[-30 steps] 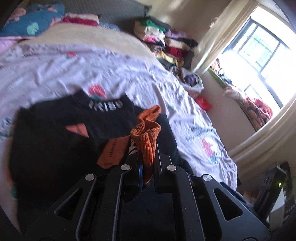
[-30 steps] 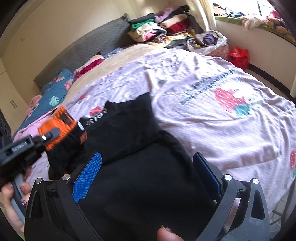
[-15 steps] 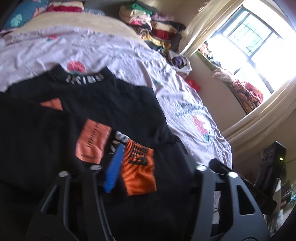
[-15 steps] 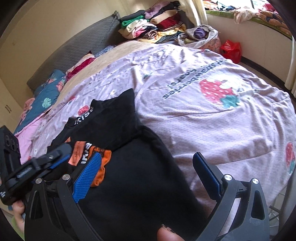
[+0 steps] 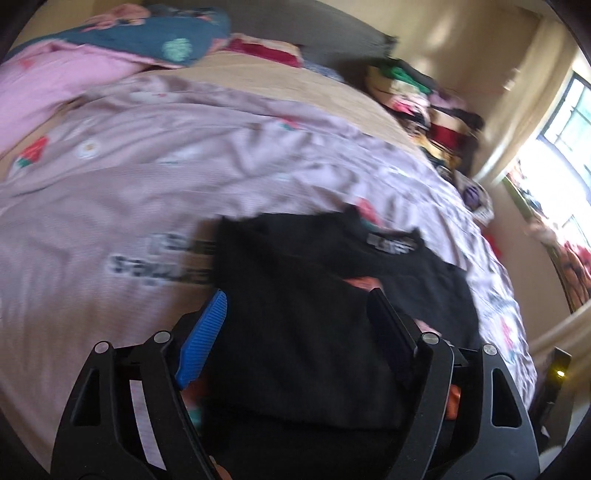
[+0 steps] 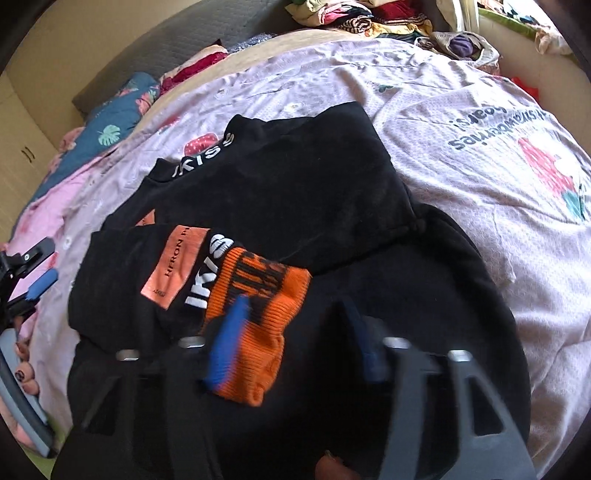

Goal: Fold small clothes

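A black sweatshirt lies on the bed, both sleeves folded across its body. The orange ribbed cuff of one sleeve rests on top, beside an orange label patch. My right gripper is open and empty, low over the cuff and the shirt's lower part. My left gripper is open and empty above the shirt's left edge. It also shows at the far left of the right wrist view.
The bed wears a lilac sheet printed with strawberries and text. Pillows lie at the head. A pile of folded clothes stands at the far corner. A window is on the right.
My left gripper let go of the orange cuff, laid the sleeve across the shirt, then drew off to the left. My right gripper moved forward over the cuff.
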{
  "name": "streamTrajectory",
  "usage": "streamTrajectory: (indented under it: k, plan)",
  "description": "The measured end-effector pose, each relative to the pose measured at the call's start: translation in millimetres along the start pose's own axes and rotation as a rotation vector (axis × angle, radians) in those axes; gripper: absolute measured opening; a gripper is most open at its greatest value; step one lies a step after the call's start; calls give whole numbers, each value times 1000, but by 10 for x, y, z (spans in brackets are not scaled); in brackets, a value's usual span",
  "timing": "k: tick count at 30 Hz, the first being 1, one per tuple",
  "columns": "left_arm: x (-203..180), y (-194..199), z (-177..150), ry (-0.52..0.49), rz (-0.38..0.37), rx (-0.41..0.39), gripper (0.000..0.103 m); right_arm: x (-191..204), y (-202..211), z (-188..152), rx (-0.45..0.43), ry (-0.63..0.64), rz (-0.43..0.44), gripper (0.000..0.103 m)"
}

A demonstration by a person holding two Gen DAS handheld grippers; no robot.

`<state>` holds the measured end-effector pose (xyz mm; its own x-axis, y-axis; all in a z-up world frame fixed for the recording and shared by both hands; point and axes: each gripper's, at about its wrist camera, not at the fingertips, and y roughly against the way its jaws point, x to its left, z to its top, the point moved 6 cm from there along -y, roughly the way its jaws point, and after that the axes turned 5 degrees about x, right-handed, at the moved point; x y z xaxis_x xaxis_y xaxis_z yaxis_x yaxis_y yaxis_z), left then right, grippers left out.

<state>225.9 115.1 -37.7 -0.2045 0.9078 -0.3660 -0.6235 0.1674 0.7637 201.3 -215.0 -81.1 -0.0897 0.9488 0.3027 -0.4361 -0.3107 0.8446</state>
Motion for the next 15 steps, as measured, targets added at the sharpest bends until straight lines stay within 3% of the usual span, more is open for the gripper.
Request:
streamTrajectory:
  k: [2,6,12,15]
  plan:
    - [237,-9,10,41,24,4,72,66,36,12,-10,31,8,13]
    - [464,-100,-11,100,21,30,72,239,244,199,-80,130,24,8]
    - [427,-285,-75,110,-22,79,72,706,818,714,-257,353,45,7]
    - [368,-380,-118,110,-37,103,72,741,906,857,-304,405,40,7]
